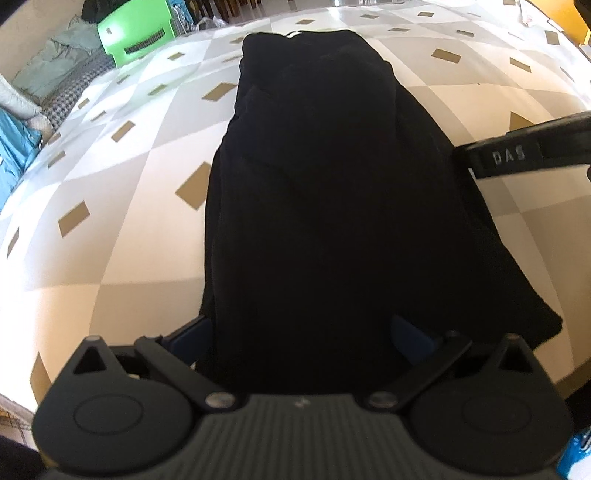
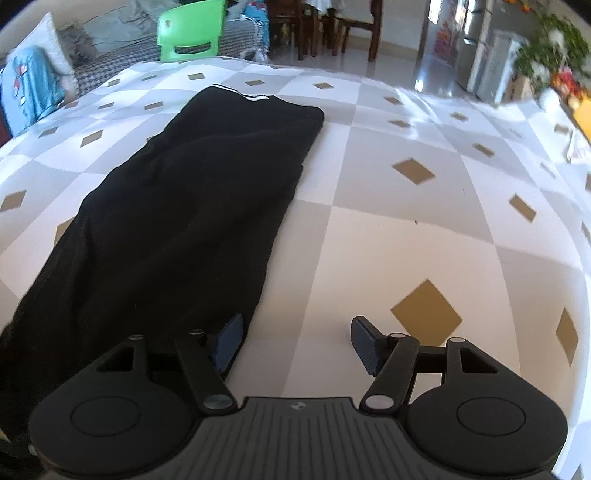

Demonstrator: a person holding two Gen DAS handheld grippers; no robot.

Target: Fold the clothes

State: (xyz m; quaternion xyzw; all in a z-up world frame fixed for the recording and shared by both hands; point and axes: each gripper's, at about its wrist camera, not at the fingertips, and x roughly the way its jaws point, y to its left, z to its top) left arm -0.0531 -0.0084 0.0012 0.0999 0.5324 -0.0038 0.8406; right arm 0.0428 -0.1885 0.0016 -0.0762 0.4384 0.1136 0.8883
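Right tongs [image 2: 295, 341] (marked "DAS") open; left tongs [image 1: 301, 334] straddle black garment [image 1: 314, 184], grip unclear.

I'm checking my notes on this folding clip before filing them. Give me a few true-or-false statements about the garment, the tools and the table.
1. The black garment lies lengthwise in a long strip. True.
2. The tablecloth is plain white. False: it has a diamond check.
3. The right tool is clamped on the garment. False: its jaws stand apart, opening, over bare cloth.
4. The left tool straddles the garment's near end. True.
5. A green chair stands beyond the table. True.
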